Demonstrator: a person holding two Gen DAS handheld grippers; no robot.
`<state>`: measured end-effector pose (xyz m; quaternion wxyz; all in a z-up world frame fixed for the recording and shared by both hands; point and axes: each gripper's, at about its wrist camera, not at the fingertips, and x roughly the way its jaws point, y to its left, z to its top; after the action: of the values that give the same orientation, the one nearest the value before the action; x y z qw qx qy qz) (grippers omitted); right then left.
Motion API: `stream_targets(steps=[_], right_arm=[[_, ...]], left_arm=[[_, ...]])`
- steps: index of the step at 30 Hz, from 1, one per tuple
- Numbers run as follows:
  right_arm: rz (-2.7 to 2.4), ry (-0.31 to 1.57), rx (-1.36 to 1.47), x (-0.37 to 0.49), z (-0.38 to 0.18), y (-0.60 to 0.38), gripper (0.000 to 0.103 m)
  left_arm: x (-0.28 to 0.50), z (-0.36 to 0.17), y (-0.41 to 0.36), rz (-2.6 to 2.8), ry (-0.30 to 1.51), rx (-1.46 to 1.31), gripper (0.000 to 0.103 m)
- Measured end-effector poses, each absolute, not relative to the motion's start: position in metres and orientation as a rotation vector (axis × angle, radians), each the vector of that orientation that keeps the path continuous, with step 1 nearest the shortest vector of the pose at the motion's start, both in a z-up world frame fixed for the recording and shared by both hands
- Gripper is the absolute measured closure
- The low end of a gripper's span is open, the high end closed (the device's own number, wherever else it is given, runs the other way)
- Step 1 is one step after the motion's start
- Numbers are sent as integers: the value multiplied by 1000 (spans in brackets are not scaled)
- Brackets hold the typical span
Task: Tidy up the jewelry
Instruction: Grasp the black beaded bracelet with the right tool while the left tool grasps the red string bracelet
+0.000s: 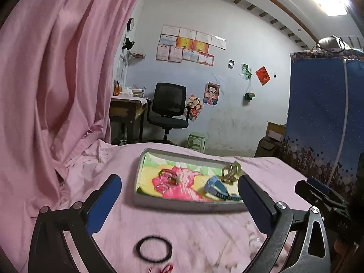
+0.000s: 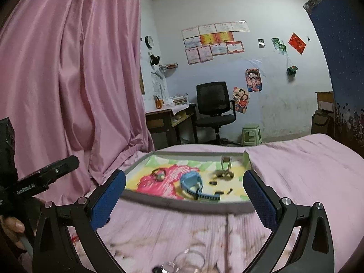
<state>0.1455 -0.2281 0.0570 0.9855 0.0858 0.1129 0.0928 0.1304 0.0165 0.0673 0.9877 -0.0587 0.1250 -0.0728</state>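
Both tools gape wide and empty: the left tool [image 1: 179, 195] hovers over a black hair tie [image 1: 154, 248] on the pink bedsheet [image 1: 193, 227], the right tool [image 2: 184, 192] at 6 o'clock from the grey tray [image 2: 182, 203] holding a blue watch [image 2: 192, 183], perhaps a gold hair claw [image 2: 225, 170].
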Motion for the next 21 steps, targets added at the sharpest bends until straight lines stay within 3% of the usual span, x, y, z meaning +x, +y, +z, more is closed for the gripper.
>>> stream_targets(steps=[9, 21], right_arm=[[213, 314, 140, 120, 34, -219, 1], [258, 482, 142, 113, 2, -220, 1]], left_arm=[[88, 35, 29, -114, 288, -110, 0], [88, -2, 30, -105, 431, -77, 0]])
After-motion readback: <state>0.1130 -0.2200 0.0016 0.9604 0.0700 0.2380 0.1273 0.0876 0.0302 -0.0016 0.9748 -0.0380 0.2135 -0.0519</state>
